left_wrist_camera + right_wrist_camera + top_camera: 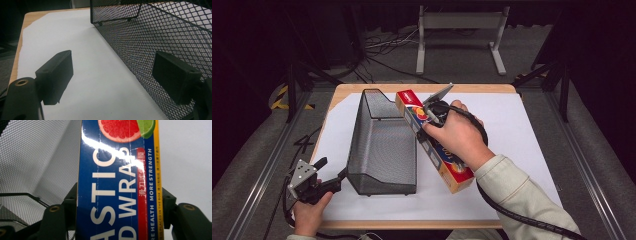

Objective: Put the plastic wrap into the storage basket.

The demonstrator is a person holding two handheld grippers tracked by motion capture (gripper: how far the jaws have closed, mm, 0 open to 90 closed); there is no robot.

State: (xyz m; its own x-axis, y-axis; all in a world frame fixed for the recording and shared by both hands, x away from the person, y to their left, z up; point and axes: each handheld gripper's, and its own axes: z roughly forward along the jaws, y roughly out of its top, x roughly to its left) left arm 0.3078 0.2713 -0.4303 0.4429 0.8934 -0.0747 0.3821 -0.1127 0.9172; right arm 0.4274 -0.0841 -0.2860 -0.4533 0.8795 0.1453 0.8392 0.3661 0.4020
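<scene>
A long blue plastic wrap box (455, 172) with a red end and fruit pictures hangs tilted just right of the black mesh basket (382, 145). Its red far end is close to the basket's far right corner. My right gripper (428, 117) is shut across the box's width, and a hand covers the grip. In the right gripper view the jaws of my right gripper (120, 205) press both long sides of the box (117, 182), with the basket's mesh (37, 157) to the left. My left gripper (332, 171) sits open at the basket's near left corner. In the left gripper view the wide-apart jaws of my left gripper (112, 73) stand beside the mesh wall (150, 32).
White paper (517, 145) covers a wooden table (362, 89). Beyond the far edge stand a grey metal frame (459, 22) and loose cables (387, 47) on the floor. Aluminium rails (259, 180) run along both sides. My right gripper's cable (512, 217) trails off the near edge.
</scene>
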